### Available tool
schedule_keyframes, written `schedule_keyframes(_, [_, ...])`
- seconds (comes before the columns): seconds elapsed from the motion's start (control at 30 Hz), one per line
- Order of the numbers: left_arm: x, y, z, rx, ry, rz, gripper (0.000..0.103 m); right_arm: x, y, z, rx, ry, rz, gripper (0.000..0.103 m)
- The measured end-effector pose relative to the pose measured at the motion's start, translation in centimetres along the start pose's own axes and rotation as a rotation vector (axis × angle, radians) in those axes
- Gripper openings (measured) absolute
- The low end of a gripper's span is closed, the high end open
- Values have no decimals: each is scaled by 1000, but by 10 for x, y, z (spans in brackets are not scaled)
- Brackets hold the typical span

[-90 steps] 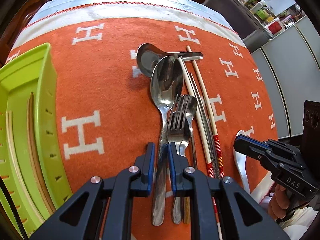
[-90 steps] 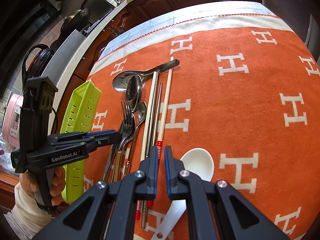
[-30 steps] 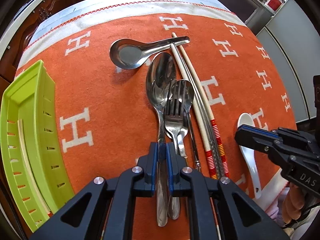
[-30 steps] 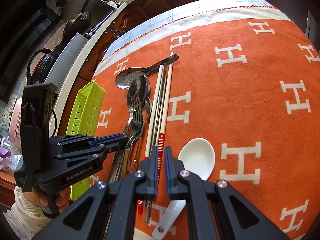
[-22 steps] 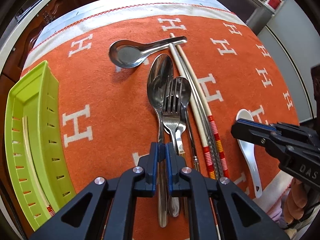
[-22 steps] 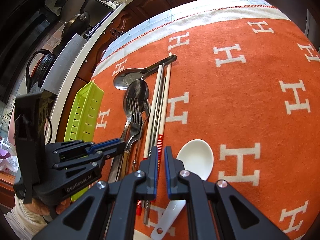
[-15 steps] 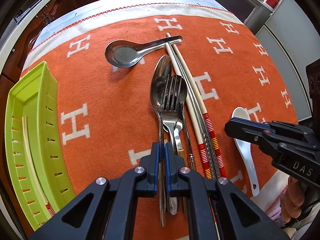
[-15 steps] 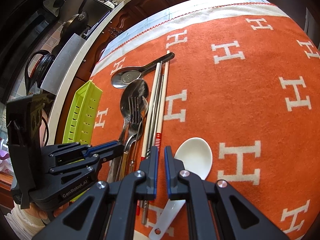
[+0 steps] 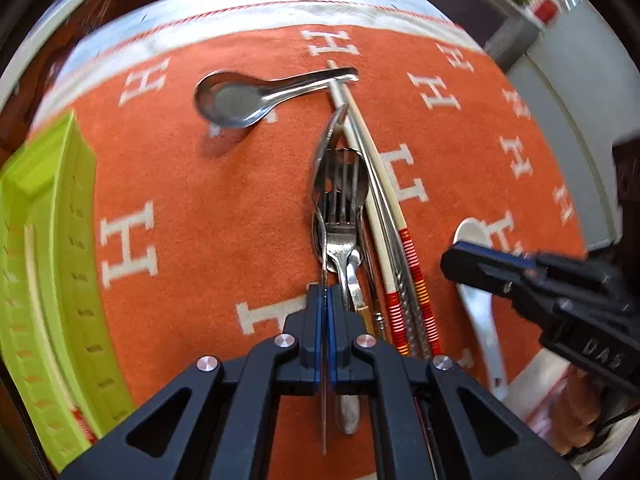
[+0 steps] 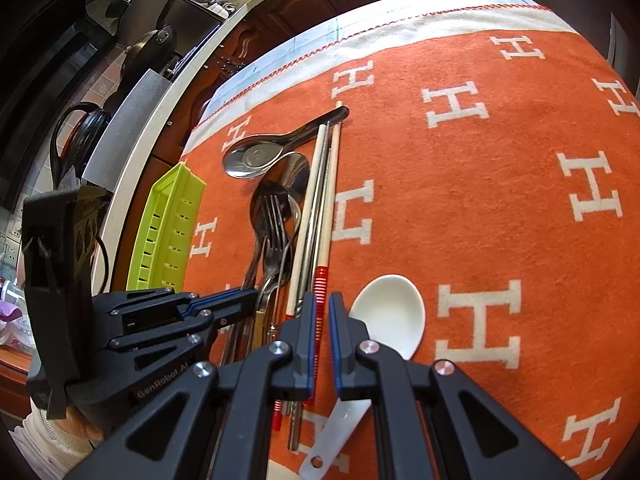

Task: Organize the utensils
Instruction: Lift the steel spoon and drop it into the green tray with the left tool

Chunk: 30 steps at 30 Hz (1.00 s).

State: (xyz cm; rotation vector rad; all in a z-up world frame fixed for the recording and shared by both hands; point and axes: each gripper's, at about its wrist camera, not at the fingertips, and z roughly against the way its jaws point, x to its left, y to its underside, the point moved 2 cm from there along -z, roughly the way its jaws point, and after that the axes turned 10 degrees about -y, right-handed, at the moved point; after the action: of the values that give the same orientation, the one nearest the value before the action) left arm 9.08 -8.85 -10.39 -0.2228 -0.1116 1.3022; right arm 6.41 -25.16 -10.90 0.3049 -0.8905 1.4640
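A kitchen counter with pans runs behind the table, which is covered by an orange cloth (image 10: 460, 208) patterned with white H letters; left of both claws lies the green tray (image 9: 44, 260), its long side running away from the cameras, a pale stick or two already in it; the left claw (image 9: 326, 312) is pinched tight on the handle of a large steel spoon (image 9: 325, 152), which is turned on edge, its bowl pointing straight ahead of the fingers; the tray is well off to that claw's left, so I judge the left hand the nearer one to carry it there; just right of the spoon lie a fork (image 9: 340, 208), chopsticks (image 9: 396, 248) and, ahead, a steel ladle (image 9: 256, 94); the right claw (image 10: 322, 320) hovers narrowly parted, gripping nothing, over the chopstick ends, a white spoon (image 10: 390, 316) just to its right.
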Motion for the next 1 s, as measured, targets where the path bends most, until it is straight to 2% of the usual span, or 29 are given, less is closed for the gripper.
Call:
schedule_keyframes(0.27, [38,15,43,-98,80,141,0,8,-1,6,-12,-1,4,6])
schedule_keyframes(0.57, [95,42,98,-234,95,292,0,28,6,-3,15,1,27,6])
schedule_keyframes(0.67, [115,51,122,-300,66,331,0,37,7,-7,26,4,44,6])
schedule_keyframes(0.8, [148,62,142,-364,-13,399,0,48,7,-11,34,8,62,6])
schedule_keyframes(0.9, [170,70,133,-359,-85,452,0,53,8,-16,47,15,71,6])
schedule_keyframes(1.0, [184,74,111,-316,-102,490,0,57,9,-21,58,26,82,6])
